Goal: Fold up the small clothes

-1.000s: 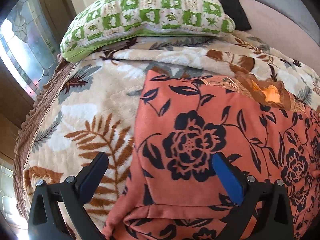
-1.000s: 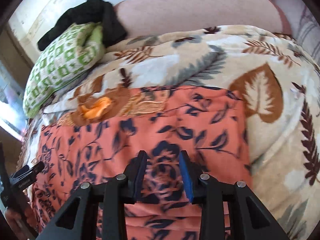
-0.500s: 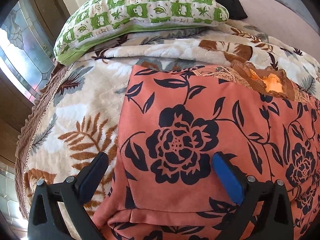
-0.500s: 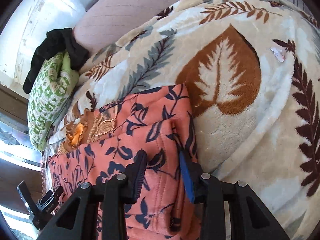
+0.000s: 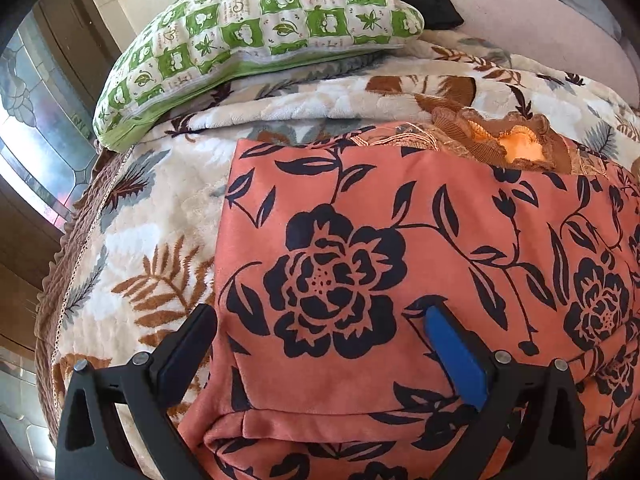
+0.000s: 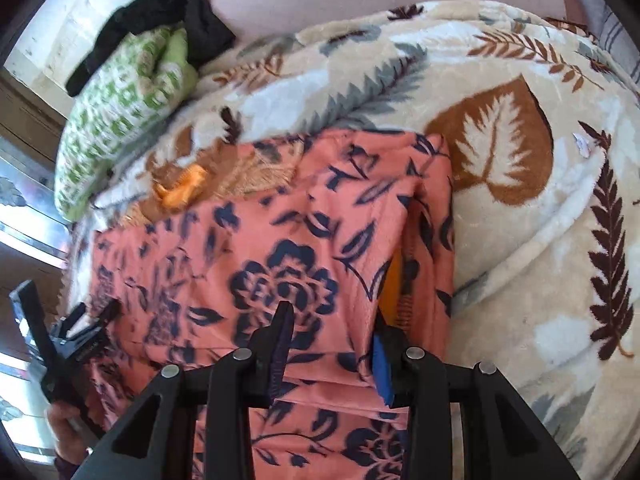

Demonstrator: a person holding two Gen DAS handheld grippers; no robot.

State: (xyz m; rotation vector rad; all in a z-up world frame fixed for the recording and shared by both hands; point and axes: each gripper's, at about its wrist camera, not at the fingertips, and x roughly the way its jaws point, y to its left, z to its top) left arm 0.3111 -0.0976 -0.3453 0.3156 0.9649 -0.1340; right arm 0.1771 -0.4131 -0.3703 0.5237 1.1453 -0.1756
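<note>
My right gripper is approx. a quarter open, and a raised fold of the coral floral garment stands between its jaws; if the pads really press it, I cannot tell. My left gripper is wide open over the garment's left part, holding nothing. The garment lies flat on the leaf blanket. To fold well: carry the right edge across w/o dragging, keep edges aligned, left side steady.
</note>
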